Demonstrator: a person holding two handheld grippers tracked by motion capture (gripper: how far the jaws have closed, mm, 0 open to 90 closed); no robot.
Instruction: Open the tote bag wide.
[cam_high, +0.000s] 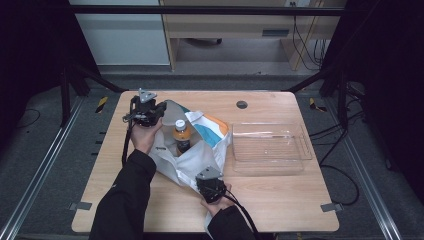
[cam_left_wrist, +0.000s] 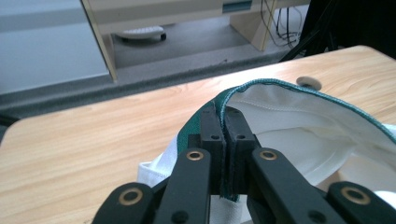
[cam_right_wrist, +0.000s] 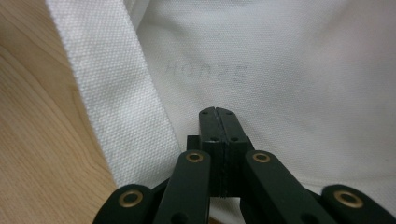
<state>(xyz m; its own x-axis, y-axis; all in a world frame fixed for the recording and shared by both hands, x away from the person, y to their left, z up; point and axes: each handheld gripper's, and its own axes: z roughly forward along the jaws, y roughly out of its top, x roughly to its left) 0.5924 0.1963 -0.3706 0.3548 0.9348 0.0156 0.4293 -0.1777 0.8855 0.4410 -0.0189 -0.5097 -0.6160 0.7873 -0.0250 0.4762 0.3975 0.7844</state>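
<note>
A lab – framed recording rig (cam_high: 210, 10), cables (cam_high: 305, 45), bare desk (cam_high: 225, 30) behind.

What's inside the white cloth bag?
Inside the white cloth bag stands an orange juice bottle with a white cap. Its lower part is hidden by the fabric, and so is anything else deeper in the bag.
</note>
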